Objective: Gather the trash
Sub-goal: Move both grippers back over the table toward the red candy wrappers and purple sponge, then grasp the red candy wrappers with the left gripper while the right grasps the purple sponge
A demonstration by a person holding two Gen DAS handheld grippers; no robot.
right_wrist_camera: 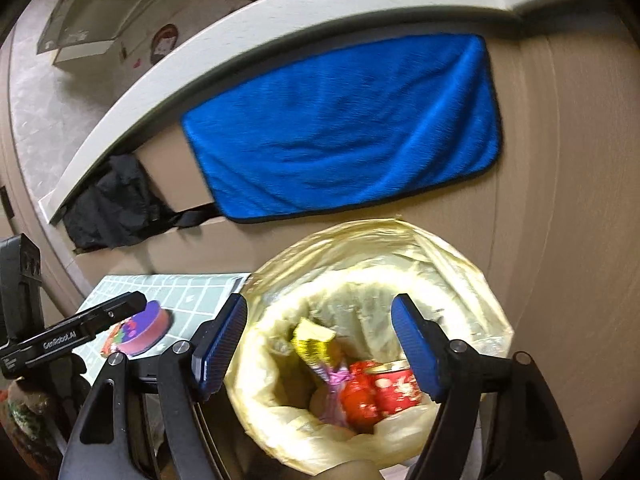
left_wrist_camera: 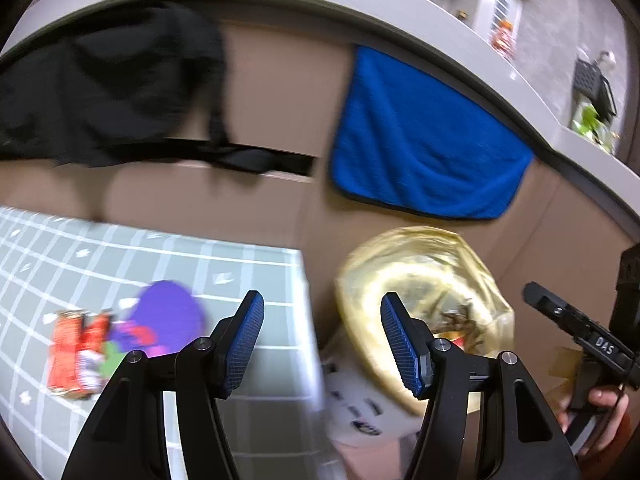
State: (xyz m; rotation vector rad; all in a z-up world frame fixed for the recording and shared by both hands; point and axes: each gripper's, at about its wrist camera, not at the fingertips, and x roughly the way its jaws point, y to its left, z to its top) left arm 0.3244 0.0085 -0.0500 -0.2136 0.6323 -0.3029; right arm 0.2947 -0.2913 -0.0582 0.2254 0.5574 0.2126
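Where checked mat (left_wrist_camera: 120, 256) ends, lined bin (right_wrist_camera: 460, 264) (cabinets behind), blue towel (right_wrist_camera: 344, 128).

Tan cardboard panelling (right_wrist_camera: 560, 184) all along the back, seamed in vertical strips, topped by a pale ledge (left_wrist_camera: 460, 36) curving across both views. Draped from that ledge – a bright blue towel (right_wrist_camera: 344, 128), black-edged, wrinkled; to its left, a crumpled black cloth (left_wrist_camera: 108, 84) hanging into a dark slot in the cardboard. Below, a low surface under a grey-green mat (left_wrist_camera: 132, 256) gridded in white lines. Beyond the ledge, mottled grey wall (left_wrist_camera: 560, 36), a white louvred door (left_wrist_camera: 500, 8) – blurred – and a small black shelf (left_wrist_camera: 592, 80). Even indoor light, soft shadows.
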